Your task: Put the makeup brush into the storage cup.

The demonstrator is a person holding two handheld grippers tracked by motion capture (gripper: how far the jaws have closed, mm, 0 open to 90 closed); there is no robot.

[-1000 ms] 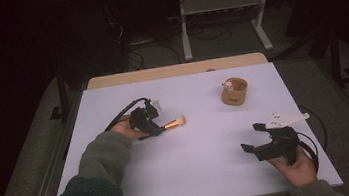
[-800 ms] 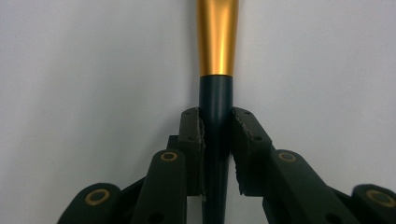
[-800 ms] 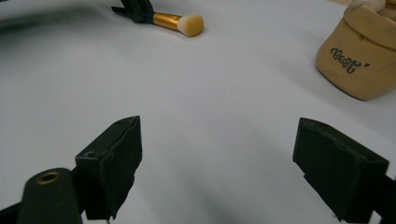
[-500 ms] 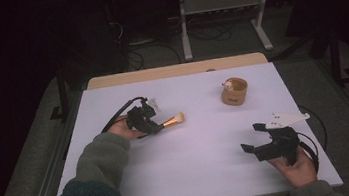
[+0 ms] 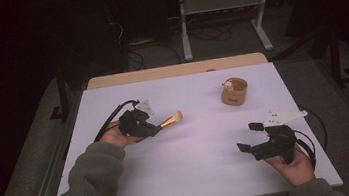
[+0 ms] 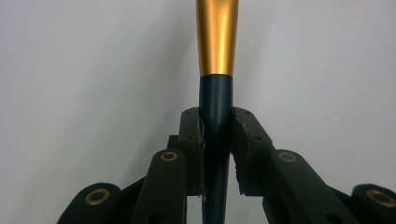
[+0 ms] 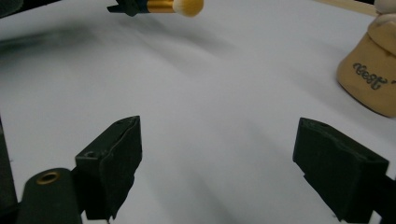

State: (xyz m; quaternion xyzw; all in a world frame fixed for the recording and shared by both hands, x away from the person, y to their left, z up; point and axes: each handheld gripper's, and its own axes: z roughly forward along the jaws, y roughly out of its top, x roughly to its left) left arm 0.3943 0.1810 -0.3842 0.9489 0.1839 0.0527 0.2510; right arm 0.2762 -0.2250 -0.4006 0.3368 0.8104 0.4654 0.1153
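My left gripper [image 5: 152, 129], at nine o'clock on the white table [image 5: 197, 176], clamps the dark handle of a makeup brush [image 5: 170, 120]; the gold ferrule and pale bristle tip point toward three o'clock, clear of the surface. My right gripper [image 5: 250, 138], at five o'clock, rests with jaws spread wide and nothing between them. A tan cup [image 5: 234, 91] stands at one o'clock, well apart from both.

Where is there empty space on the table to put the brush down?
The widest bare patch of the white table lies between the left gripper holding the brush and the open right gripper. The far left corner is bare too. It is tighter near the tan cup.
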